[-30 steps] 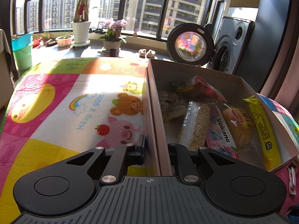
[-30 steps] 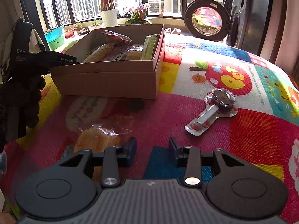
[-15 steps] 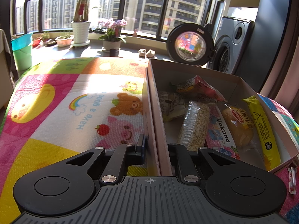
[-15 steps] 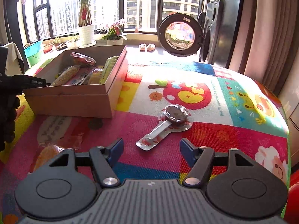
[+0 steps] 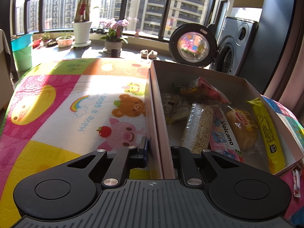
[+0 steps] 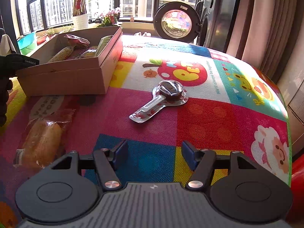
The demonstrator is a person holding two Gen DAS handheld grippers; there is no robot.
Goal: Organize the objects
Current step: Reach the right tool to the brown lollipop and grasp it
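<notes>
A cardboard box (image 5: 158,125) lies on a colourful play mat and holds several snack packs, among them a yellow bar (image 5: 267,131) and a rice bar (image 5: 197,127). My left gripper (image 5: 158,152) is shut on the box's left wall, one finger outside, one inside. In the right wrist view the box (image 6: 72,76) is at the left. A spoon-shaped sealed chocolate pack (image 6: 161,98) lies on the mat ahead of my right gripper (image 6: 153,154), which is open and empty. A wrapped bread roll (image 6: 42,138) lies to its left.
The mat (image 6: 218,114) drops off at the right edge. A washing machine with an open round door (image 6: 175,24) stands behind. Plant pots (image 5: 81,32) sit on the window sill.
My right gripper has opened wide and swung right, from over the bread roll to face the spoon-shaped pack. The left gripper has held still on the box wall.
</notes>
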